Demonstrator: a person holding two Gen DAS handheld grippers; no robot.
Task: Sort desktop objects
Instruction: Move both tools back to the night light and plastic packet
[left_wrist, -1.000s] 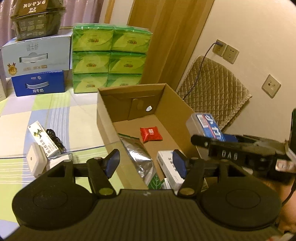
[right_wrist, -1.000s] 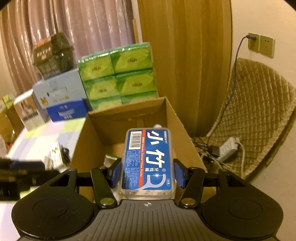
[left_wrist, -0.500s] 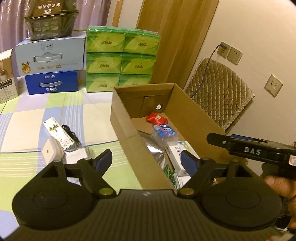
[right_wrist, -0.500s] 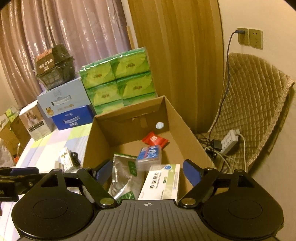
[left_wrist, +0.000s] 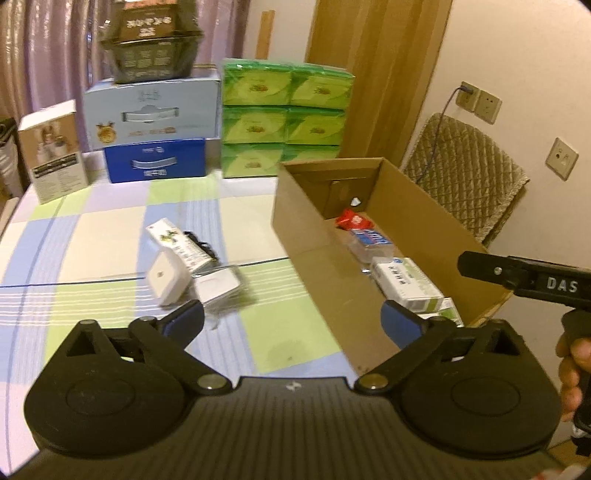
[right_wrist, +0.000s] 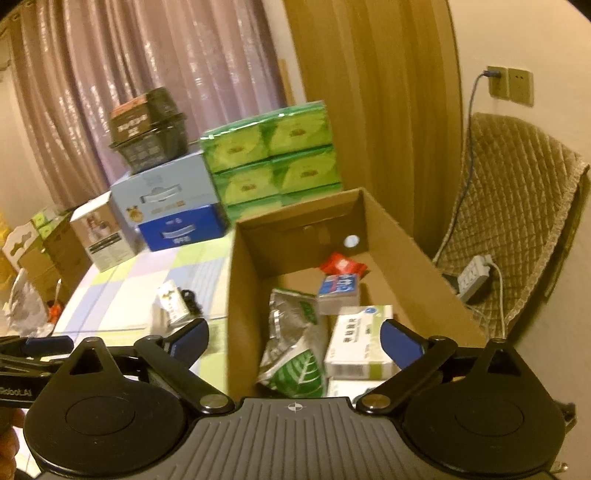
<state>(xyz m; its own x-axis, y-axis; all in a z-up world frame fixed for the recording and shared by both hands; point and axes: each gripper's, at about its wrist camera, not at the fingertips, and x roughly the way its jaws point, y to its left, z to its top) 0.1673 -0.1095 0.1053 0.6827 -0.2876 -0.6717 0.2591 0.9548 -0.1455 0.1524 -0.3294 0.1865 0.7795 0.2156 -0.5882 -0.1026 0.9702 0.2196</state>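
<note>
— How do the tongs stand?
— Both spread wide, nothing held: left gripper (left_wrist: 291, 325) above the cloth beside the box (left_wrist: 314, 266), right gripper (right_wrist: 293, 341) above its near end.
— And the goods?
— Floss case (right_wrist: 339, 288), red packet (right_wrist: 341, 264), foil bag (right_wrist: 291, 328) and carton (right_wrist: 360, 341) lie inside. A white adapter (left_wrist: 164, 277) and small carton (left_wrist: 181, 245) lie on the table (left_wrist: 92, 236).

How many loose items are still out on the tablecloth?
4 visible: green-print box, black cord behind it, white adapter, clear packet. They overlap in one cluster, so more may be hidden.
</note>
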